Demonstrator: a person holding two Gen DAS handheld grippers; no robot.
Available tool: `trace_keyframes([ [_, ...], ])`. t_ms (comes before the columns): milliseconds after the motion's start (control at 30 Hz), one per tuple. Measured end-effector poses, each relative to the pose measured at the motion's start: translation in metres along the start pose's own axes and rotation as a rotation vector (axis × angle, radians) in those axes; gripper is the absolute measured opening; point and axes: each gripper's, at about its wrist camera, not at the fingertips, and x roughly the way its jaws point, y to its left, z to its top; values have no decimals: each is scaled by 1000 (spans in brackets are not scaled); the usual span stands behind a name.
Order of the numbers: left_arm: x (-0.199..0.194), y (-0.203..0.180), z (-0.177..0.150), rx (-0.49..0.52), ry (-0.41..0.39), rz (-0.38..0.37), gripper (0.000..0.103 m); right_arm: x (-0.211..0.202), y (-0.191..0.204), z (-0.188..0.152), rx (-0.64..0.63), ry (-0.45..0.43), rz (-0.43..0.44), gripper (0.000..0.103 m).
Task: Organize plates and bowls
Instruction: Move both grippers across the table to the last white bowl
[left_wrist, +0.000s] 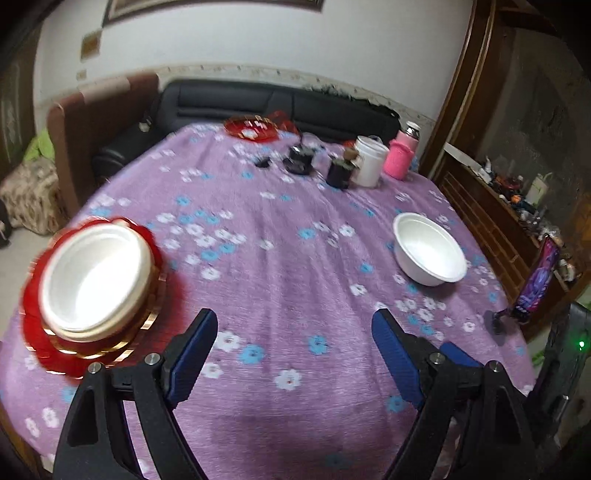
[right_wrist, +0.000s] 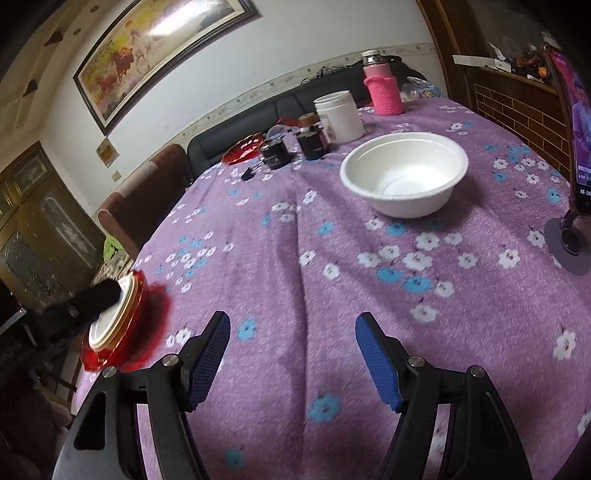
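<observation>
**A:** Item one, the white bowl (right_wrist: 403, 173). Where did it lie from your fingers?

**B:** Ahead of your right gripper (right_wrist: 293, 354) and a little to the right of its fingers, well apart from them, upright on the purple tablecloth (right_wrist: 295, 258). From your left gripper (left_wrist: 295, 354) it sat far off to the right. By my judgement, your right hand was the nearer one. Round, so no long axis; its rim offered itself on every side.

**A:** Fingers?

**B:** Both pairs stood wide apart, holding nothing, over bare cloth.

**A:** Item two, the stack (left_wrist: 98, 280).

**B:** White dishes nested on a red plate (left_wrist: 40, 339) with gold trim, ahead and left of your left fingers, near them. Whether the top pieces were bowls or plates, you could not tell; blurred.

**A:** Condition of the bowl?

**B:** Plain white, deep, empty, thin rolled rim; probably light foam or paper.

**A:** Other plates?

**B:** One red dish (left_wrist: 251, 129) far beyond the fingers, near the jars.
</observation>
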Motion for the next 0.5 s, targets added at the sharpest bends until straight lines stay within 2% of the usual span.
trace_keyframes([
  [200, 27, 2, 17, -47, 31, -38, 85, 4, -34, 32, 68, -34, -61, 75],
  [333, 52, -7, 33, -73, 59, -69, 85, 5, -53, 59, 115, -103, -119, 75],
  [500, 79, -38, 60, -41, 55, -83, 85, 18, -67, 98, 63, -152, -271, 75],
])
